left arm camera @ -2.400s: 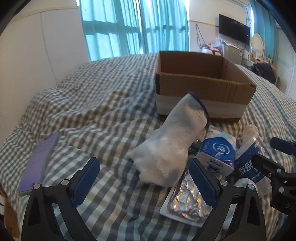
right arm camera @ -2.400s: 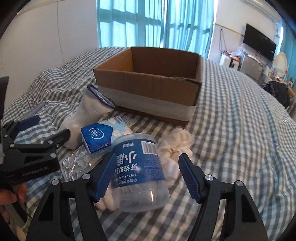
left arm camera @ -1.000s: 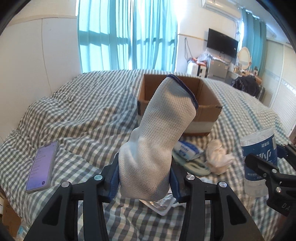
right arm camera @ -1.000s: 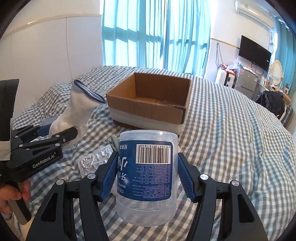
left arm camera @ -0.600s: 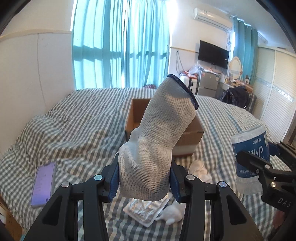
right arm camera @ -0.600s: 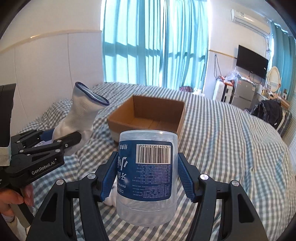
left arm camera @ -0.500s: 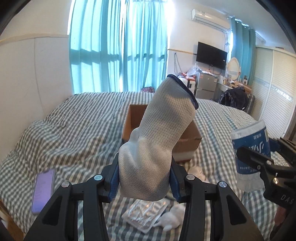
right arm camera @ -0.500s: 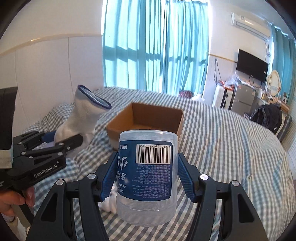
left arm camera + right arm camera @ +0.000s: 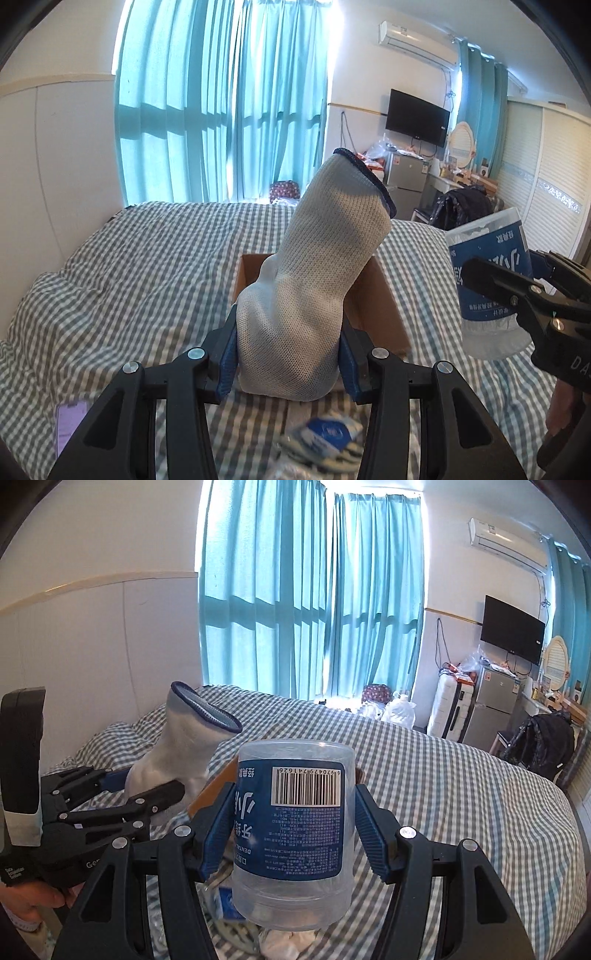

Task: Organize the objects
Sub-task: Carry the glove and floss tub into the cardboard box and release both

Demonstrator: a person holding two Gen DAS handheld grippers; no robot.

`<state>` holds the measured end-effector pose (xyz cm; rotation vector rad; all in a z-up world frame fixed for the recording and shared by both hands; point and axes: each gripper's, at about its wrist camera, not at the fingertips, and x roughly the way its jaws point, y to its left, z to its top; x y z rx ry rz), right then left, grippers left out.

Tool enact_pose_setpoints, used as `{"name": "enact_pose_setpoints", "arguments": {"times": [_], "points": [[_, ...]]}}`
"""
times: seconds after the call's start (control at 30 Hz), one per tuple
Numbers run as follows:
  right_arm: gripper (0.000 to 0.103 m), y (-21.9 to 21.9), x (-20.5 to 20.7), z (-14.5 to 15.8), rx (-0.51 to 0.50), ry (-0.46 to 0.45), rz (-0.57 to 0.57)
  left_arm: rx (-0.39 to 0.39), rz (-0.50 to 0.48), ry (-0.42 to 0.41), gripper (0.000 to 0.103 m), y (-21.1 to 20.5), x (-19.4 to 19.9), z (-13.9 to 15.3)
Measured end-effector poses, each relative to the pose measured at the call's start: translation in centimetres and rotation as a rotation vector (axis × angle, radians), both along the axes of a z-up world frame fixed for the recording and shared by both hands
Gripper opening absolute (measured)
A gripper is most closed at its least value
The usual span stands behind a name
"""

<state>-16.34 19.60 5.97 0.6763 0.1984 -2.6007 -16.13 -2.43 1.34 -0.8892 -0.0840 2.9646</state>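
Both wrist cameras look forward, tilted down, over bed [image 9: 129, 266] toward curtains [image 9: 310, 602]; close on own gripper, sharing cardboard box [image 9: 373, 299].

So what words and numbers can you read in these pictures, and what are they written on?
"DENTAL FLOSS": upside down on the blue label of the clear jar.
"6 970479 741626": under the jar's barcode, upside down.
Large white Chinese characters also on the jar's label; its fine print is too small to read.
"Gen": start of a word on the left gripper, the rest hidden.
"DA": on the right gripper, the rest cut off.

Bright backlight through teal curtains [image 9: 221, 103], fisheye-warped edges, blurred foreground.
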Motion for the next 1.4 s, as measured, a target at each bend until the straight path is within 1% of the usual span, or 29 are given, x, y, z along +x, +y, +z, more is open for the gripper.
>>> {"name": "enact_pose_setpoints", "arguments": {"times": [0.13,0.23,0.37,0.47,0.53,0.6,0.73,0.87,1.03,1.1,1.17,1.23,1.27,1.3,1.4], "points": [[0.062,-0.9,-4.5,-1.1,-0.034,-0.057,0.019,-0.021,0.015,-0.016,0.047,-0.6,-3.3,-0.9],[0.062,-1.8,-7.7,-2.3,-0.02,-0.076,0.018,-0.047,0.024,-0.033,0.047,-0.8,-5.6,-2.0],[0.062,-2.9,-11.6,-4.6,-0.009,-0.103,0.019,-0.058,0.024,-0.062,0.047,-1.1,-8.5,-3.7],[0.062,-3.5,-14.3,-6.9,0.001,-0.138,0.009,-0.066,0.015,-0.09,0.047,-1.0,-10.3,-5.4],[0.062,-3.4,-15.5,-8.2,-0.003,-0.165,0.004,-0.075,0.004,-0.116,0.047,-0.9,-11.5,-6.7],[0.062,-3.3,-16.5,-9.7,-0.014,-0.193,0.003,-0.068,0.007,-0.132,0.047,-0.9,-12.1,-7.8],[0.062,-3.2,-17.9,-12.3,0.002,-0.229,-0.009,-0.074,-0.004,-0.178,0.047,-0.5,-13.2,-10.3],[0.062,-2.8,-18.4,-13.9,-0.01,-0.254,0.006,-0.059,-0.018,-0.2,0.047,-0.3,-13.6,-11.3],[0.062,-2.1,-17.7,-13.1,-0.055,-0.239,0.005,-0.065,-0.038,-0.203,0.052,0.2,-13.3,-11.2],[0.062,-2.0,-17.4,-12.6,-0.051,-0.238,-0.001,-0.066,-0.028,-0.203,0.057,0.4,-13.2,-10.8],[0.062,-1.8,-16.7,-11.6,-0.052,-0.211,-0.007,-0.066,-0.025,-0.203,0.06,0.5,-13.0,-10.1],[0.065,-1.6,-16.0,-10.6,-0.06,-0.194,-0.005,-0.079,-0.009,-0.188,0.071,0.6,-12.3,-9.1],[0.071,-1.3,-15.5,-9.8,-0.067,-0.183,-0.005,-0.084,0.003,-0.175,0.081,0.6,-12.0,-8.7],[0.073,-1.2,-15.0,-9.1,-0.071,-0.17,-0.009,-0.086,0.014,-0.161,0.084,0.5,-11.6,-8.2],[0.074,-0.3,-13.2,-6.7,-0.08,-0.133,-0.013,-0.071,0.038,-0.131,0.084,0.3,-10.1,-6.1]]}}
